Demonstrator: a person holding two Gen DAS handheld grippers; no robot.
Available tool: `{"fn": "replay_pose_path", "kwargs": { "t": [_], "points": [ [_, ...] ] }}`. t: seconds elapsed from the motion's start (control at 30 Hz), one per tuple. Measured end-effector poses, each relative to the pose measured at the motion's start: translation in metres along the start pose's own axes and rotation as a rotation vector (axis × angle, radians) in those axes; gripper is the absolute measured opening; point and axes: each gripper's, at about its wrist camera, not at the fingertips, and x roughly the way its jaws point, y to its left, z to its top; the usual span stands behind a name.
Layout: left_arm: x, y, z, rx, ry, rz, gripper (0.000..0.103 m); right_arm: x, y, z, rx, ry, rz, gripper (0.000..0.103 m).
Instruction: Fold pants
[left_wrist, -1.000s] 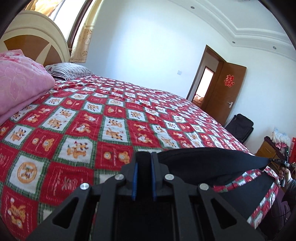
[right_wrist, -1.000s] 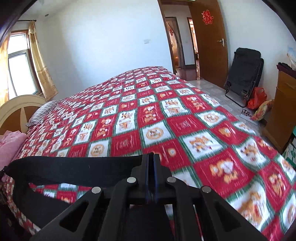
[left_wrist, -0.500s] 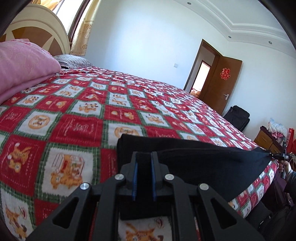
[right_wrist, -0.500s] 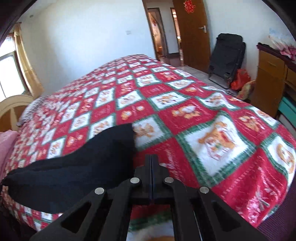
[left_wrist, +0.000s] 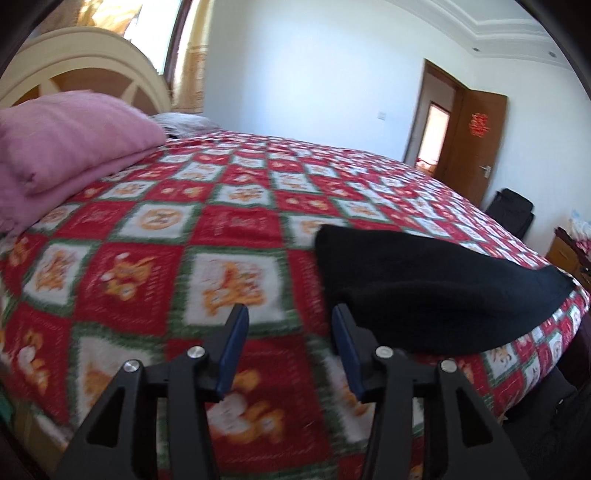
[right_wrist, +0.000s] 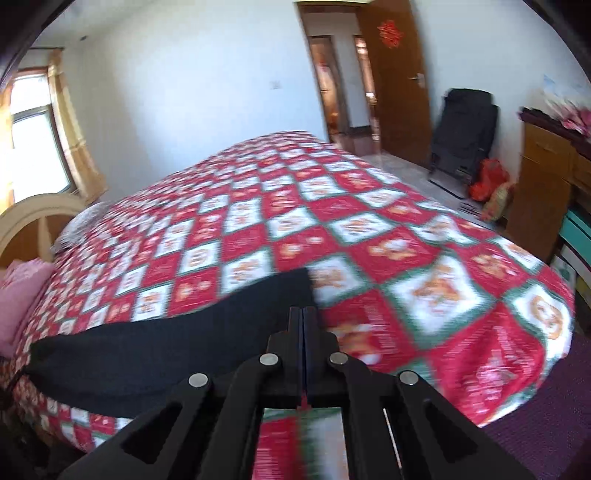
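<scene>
**A:** Item one, the pants (left_wrist: 424, 291). Where do we list them?

**B:** On the bed (left_wrist: 236, 221), near its front edge, lying across the red-and-white checked cover as a long black band. In the left wrist view they lie just right of the left tongs (left_wrist: 290, 343); in the right wrist view they stretch leftward from the right tongs (right_wrist: 303, 325).

**A:** Condition of the tongs?

**B:** Left tongs: jaws apart and opening, nothing between them, only the bed cover showing in the gap. The cloth lies just beside the right-hand finger (left_wrist: 345, 345). Right tongs: jaws together. We cannot tell whether a fold of black cloth is pinched in them; the fabric runs up to and behind the tips, and the view is blurred.

**A:** Progress entry?

**B:** We judge one fold laid down: the pants read as a narrow, doubled strip and not two spread legs, though the layers are too dark to count. The left end looks set down and let go.

**A:** Outstanding?

**B:** Freeing the right end if it is held, smoothing the strip, then at least one fold end to end to make a compact bundle.

**A:** Other stock?

**B:** Pink bedding (left_wrist: 70, 136) by the headboard (left_wrist: 92, 62), well apart from the pants.
</scene>
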Motion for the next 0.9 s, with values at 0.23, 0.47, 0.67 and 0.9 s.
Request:
{"fn": "replay_pose_path", "kwargs": {
  "t": [0.23,0.47,0.67,0.9],
  "points": [
    [-0.026,-0.012,0.006,-0.034,-0.08,0.011,0.064,0.028,0.155,-0.03,-0.267,0.105,0.193,0.036],
    [0.014,-0.051,0.017,-0.018,-0.012,-0.063,0.072,0.048,0.322,-0.107,-0.653,0.184,0.35,0.08],
    [0.037,-0.058,0.008,-0.048,0.048,-0.092,0.044,0.06,0.397,-0.155,-0.918,0.106,0.329,0.062],
    [0.039,-0.054,0.009,-0.069,0.051,-0.108,0.028,0.089,0.426,-0.179,-1.081,0.135,0.286,0.06]
  ]
}}
